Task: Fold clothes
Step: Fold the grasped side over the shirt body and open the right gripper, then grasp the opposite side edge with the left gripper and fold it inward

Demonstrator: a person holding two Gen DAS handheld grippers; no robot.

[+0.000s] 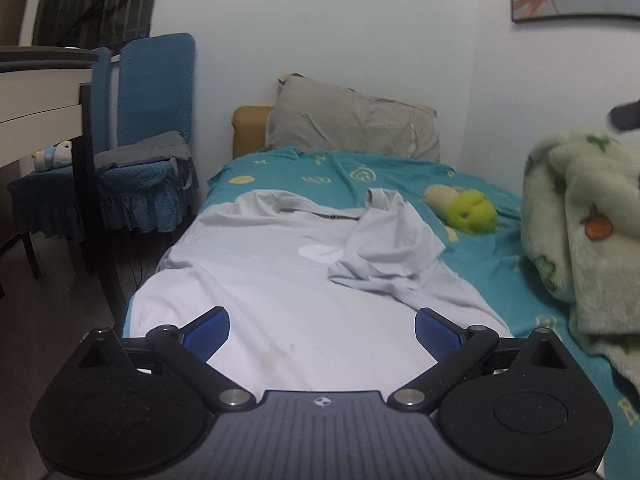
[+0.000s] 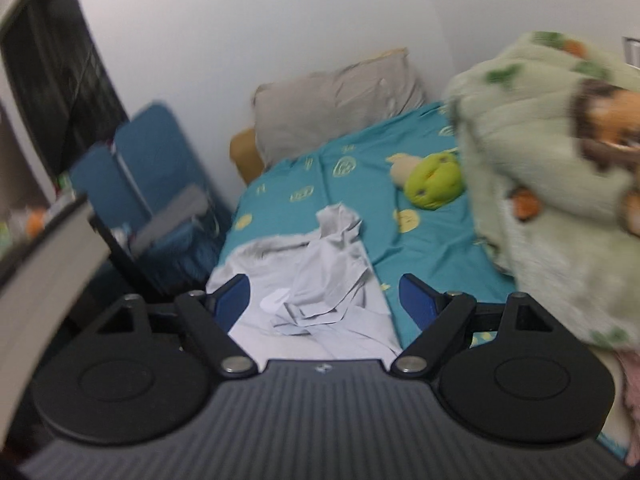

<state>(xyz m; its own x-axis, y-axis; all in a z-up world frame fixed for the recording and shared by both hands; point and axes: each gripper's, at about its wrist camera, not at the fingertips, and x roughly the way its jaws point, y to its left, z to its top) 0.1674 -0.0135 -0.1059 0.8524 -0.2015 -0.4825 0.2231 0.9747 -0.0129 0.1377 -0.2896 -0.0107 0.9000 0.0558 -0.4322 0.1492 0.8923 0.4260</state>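
Observation:
A pale grey T-shirt (image 1: 280, 280) lies spread along the bed, collar toward the pillow. Its right sleeve (image 1: 384, 248) is thrown over the chest in a crumpled heap, partly covering a white logo. My left gripper (image 1: 322, 336) hovers open over the shirt's lower part, nothing between its blue pads. In the right wrist view the same shirt (image 2: 312, 300) sits below my right gripper (image 2: 324, 300), which is raised above the bed and open, holding nothing. That view is motion-blurred.
The bed has a teal patterned sheet (image 1: 400, 172) and a grey pillow (image 1: 352, 120) at the wall. A green plush toy (image 1: 468, 208) lies right of the shirt. A fluffy green blanket (image 1: 584, 232) is heaped along the right. Blue chairs (image 1: 148, 128) and a desk edge stand left.

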